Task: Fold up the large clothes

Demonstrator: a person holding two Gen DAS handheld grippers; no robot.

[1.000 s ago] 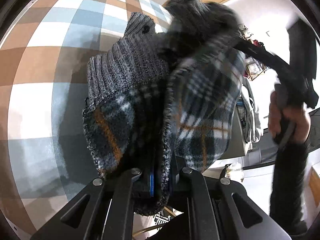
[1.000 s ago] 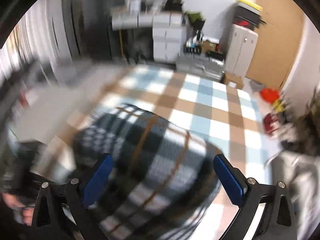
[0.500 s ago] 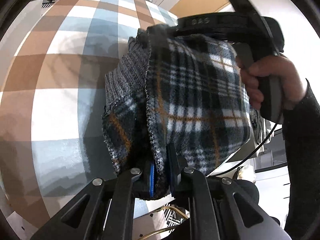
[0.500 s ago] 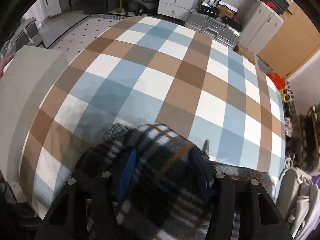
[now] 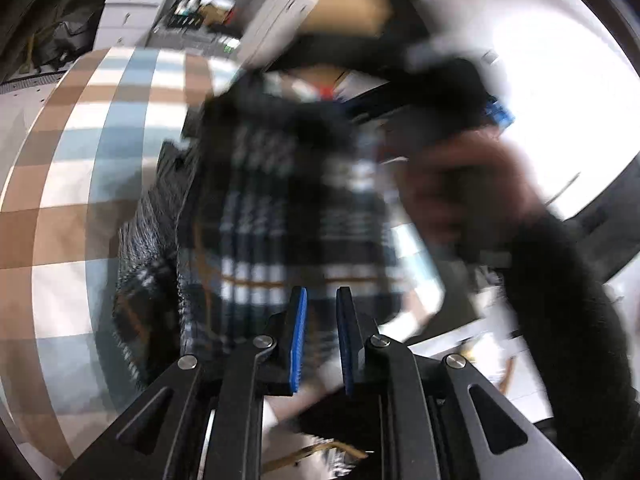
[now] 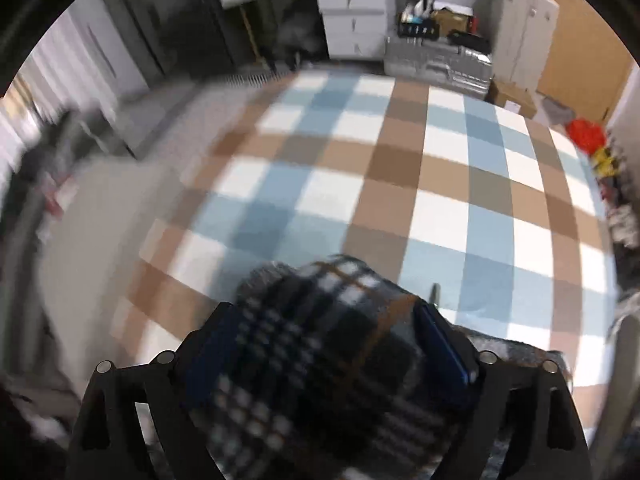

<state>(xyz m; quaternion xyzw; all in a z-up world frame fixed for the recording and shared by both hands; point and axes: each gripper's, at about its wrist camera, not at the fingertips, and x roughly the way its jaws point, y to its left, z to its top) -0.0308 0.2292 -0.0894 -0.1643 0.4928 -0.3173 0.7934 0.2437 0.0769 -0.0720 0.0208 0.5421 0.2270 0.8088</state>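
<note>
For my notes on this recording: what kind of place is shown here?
Probably a room in a home, used for storage too: a checked cloth covers the work surface, with white drawer units, a tall cabinet and a silver case behind.

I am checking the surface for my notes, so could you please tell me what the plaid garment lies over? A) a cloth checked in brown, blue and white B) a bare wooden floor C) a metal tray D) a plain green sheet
A: in the right wrist view the plaid garment lies over the checked cloth of brown, blue and white squares.
</note>
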